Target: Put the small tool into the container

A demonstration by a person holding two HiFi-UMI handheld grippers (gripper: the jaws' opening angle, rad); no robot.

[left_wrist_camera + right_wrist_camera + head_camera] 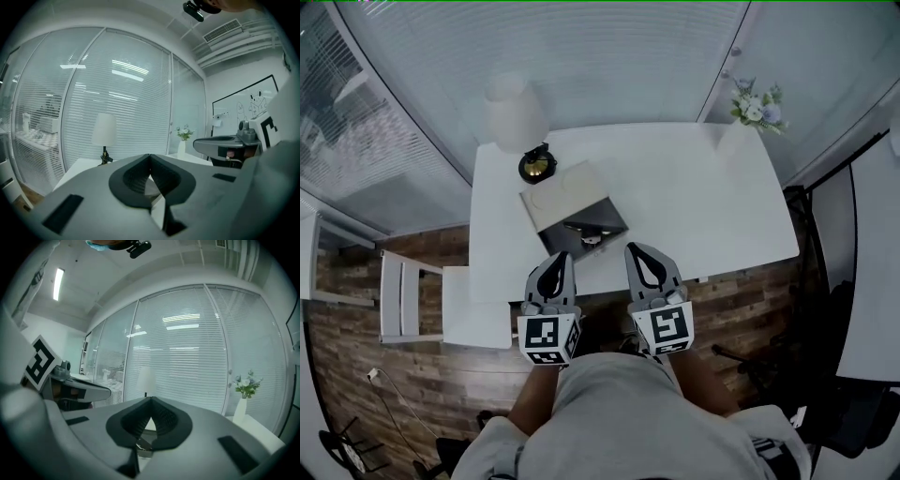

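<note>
Two grippers closed and empty at the table's near edge, with the open container just ahead of you.

Your left gripper and right gripper sit side by side over the near edge of the white table. In each gripper view the jaws meet at the tips with nothing between them. The container lies just beyond both sets of tips, on the table's near left part. It is a square box, dark inside, with its pale lid open on the far side. A small light-coloured piece shows on the dark floor of the box, but it is too small for you to tell whether it is the tool. Past the lid stand a black-and-gold object and a white lamp.
</note>
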